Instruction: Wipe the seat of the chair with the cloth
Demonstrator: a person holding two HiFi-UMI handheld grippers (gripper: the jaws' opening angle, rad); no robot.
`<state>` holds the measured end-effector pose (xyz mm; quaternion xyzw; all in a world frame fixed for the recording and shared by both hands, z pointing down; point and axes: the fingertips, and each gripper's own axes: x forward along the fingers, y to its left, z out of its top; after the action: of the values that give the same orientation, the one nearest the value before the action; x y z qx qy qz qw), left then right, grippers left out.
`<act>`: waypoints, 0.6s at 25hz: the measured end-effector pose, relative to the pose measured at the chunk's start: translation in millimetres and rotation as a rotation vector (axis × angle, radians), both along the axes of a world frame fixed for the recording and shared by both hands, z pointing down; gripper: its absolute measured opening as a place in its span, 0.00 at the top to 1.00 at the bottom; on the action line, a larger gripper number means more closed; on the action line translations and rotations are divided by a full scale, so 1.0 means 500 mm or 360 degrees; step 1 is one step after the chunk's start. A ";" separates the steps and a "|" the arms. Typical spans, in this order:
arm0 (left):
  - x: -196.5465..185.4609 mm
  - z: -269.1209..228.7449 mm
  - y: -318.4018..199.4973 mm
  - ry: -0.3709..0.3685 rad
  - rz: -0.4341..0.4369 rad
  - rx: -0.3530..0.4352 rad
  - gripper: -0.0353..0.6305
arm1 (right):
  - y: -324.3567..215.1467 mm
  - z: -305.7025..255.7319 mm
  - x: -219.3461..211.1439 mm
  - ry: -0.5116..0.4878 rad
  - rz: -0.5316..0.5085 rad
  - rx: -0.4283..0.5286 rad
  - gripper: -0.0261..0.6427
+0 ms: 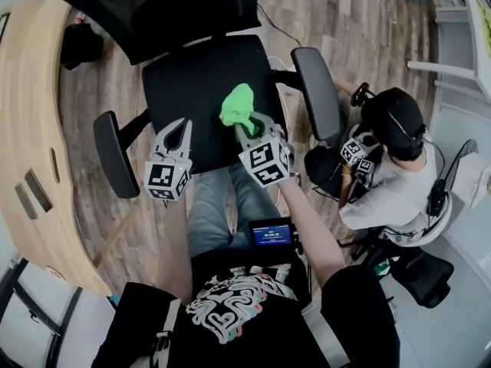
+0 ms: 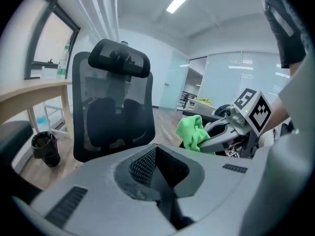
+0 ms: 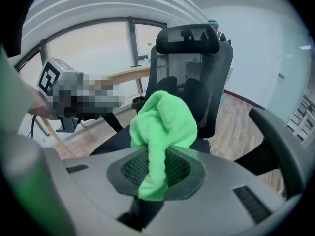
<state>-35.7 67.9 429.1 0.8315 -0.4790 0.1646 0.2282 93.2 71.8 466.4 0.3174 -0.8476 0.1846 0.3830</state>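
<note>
A black office chair stands in front of me, its seat [image 1: 201,90] bare and its mesh back [image 2: 113,117] upright behind it. My right gripper [image 1: 247,127] is shut on a bright green cloth [image 1: 237,106], which bunches above the jaws over the seat's right front part. In the right gripper view the cloth [image 3: 165,124] fills the space between the jaws of the right gripper [image 3: 156,157], with the chair back [image 3: 197,77] beyond. My left gripper [image 1: 181,126] hovers over the seat's front left, shut with nothing in it; its own view shows the left gripper [image 2: 156,150] and the cloth [image 2: 192,132] to its right.
The chair's armrests [image 1: 113,153] [image 1: 316,90] flank the seat. A curved wooden desk [image 1: 27,129] runs along the left. A seated person [image 1: 399,167] with marker cubes is at the right. A dark bin [image 2: 45,149] stands on the wooden floor near the desk.
</note>
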 end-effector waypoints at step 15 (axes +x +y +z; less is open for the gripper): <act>-0.087 -0.273 0.056 0.0026 -0.0209 0.0133 0.95 | 0.013 -0.284 0.024 -0.0110 0.0039 0.0182 0.87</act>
<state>-79.3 95.7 292.5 0.8083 -0.5372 0.1223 0.2074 104.9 78.4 324.3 0.3425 -0.8656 0.1515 0.3325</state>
